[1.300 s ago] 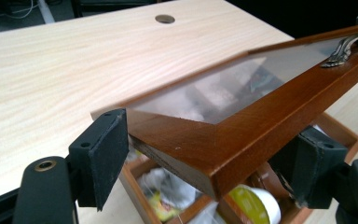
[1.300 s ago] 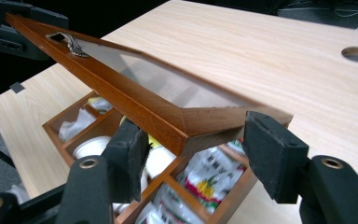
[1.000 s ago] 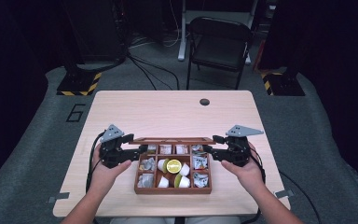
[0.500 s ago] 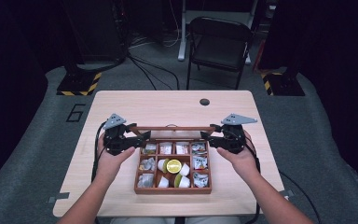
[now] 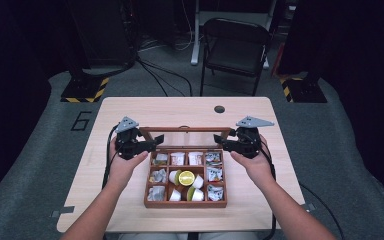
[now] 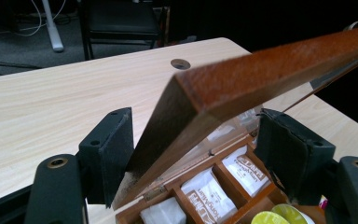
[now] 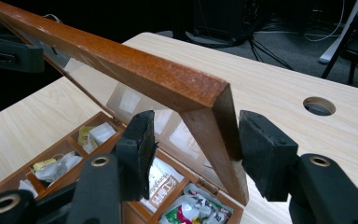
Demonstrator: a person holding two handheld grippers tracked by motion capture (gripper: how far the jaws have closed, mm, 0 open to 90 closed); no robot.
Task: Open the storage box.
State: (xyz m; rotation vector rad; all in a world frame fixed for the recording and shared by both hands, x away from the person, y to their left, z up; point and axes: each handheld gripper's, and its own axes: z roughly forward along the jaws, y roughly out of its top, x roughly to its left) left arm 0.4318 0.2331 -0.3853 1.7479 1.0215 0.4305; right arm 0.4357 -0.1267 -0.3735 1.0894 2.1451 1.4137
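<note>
Two black two-jaw grippers flank the raised glass-paned wooden lid (image 5: 186,131) of a brown compartmented wooden box (image 5: 185,202) on the table's near half: left gripper (image 5: 152,144) and right gripper (image 5: 220,141) each straddle a lid corner, whether clamped I cannot tell.

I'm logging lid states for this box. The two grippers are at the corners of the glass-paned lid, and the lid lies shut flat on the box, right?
Not quite. The left gripper and right gripper are at the corners of the lid, but it is raised, tilted up on its hinges above the wooden box, not flat. The left gripper view shows the compartments open beneath it.
</note>
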